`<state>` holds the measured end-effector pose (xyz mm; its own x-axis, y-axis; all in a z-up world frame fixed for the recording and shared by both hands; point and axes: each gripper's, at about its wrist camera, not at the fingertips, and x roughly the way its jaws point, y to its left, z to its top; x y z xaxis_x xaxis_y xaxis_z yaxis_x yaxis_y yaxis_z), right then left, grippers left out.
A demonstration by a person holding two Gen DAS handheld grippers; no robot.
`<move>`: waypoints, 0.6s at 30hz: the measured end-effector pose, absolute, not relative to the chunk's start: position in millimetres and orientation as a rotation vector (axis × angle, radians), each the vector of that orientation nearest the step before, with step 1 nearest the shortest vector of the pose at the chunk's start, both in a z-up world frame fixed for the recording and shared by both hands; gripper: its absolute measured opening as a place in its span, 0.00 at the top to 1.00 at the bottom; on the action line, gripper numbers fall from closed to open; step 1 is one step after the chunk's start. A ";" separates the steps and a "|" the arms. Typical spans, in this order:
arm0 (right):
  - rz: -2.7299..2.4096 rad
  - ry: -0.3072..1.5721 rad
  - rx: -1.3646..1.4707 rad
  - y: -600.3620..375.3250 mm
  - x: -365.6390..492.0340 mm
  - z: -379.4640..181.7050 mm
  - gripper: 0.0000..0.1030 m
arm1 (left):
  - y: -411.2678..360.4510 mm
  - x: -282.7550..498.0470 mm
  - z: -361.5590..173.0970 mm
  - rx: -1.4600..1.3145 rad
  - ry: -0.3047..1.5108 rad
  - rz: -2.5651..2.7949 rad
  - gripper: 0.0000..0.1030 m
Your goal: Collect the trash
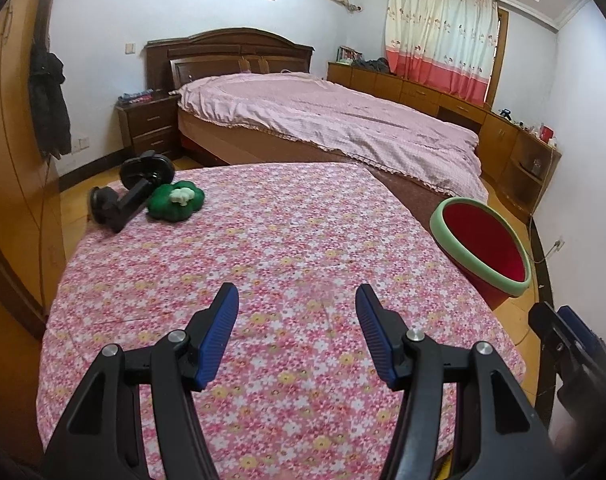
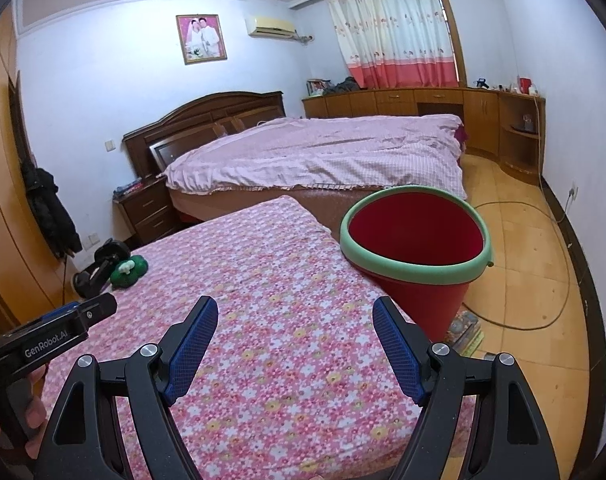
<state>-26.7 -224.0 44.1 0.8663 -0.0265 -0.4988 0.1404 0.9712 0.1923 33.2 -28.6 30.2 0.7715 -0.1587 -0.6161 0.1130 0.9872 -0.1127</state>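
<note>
With both my left gripper [image 1: 297, 300] and right gripper [image 2: 295, 314] spread empty, a careless sweep could tip the red bin [image 2: 417, 236].

Open tabletop [image 1: 287, 248]; bucket [image 1: 483, 248] rightward

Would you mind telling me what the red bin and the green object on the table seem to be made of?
Red bin: likely matte soft plastic or silicone, with an even, glare-free wall and a thick pale-green rim. Green object: looks like plush or felt, with lumpy, dull lobes and a small white piece on top; too far to confirm.
</note>
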 end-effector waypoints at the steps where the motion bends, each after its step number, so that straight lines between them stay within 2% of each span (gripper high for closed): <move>1: -0.085 0.513 0.227 -223.2 -28.6 44.7 0.22 | -27.4 31.9 31.3 -0.070 0.671 -0.144 0.41; 18: -0.070 0.481 0.221 -219.7 -45.0 51.1 0.22 | -26.5 19.1 37.7 -0.060 0.634 -0.127 0.41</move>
